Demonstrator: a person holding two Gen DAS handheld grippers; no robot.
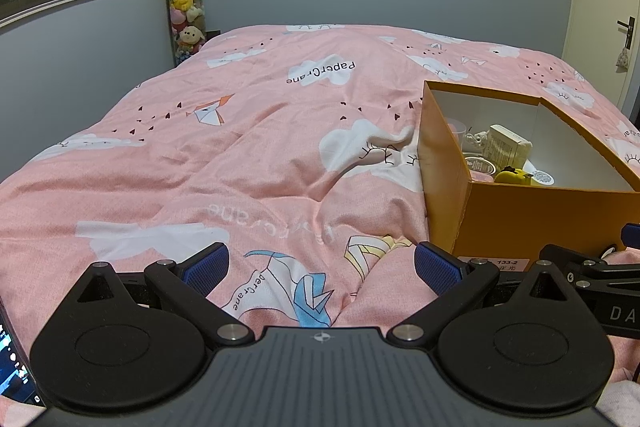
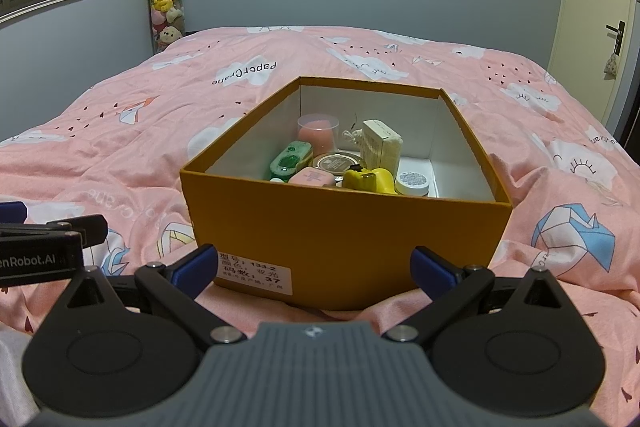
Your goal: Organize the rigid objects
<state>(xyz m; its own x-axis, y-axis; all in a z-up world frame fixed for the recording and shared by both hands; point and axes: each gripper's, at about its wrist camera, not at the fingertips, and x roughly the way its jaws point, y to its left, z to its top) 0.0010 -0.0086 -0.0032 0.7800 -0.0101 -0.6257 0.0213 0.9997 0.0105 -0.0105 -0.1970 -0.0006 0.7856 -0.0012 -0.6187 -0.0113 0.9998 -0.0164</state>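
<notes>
Soft pink bedding (image 2: 120, 163) gives under the orange box (image 2: 344, 223), which holds the small items and sits ahead of your right gripper (image 2: 320, 267). Both jaws gape, empty; left gripper (image 1: 320, 267) faces bare quilt. Reach in from above, slowly.

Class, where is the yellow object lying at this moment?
In the right wrist view, the yellow object lies inside the orange box, near its front wall, between the pink case and the white round jar.
</notes>
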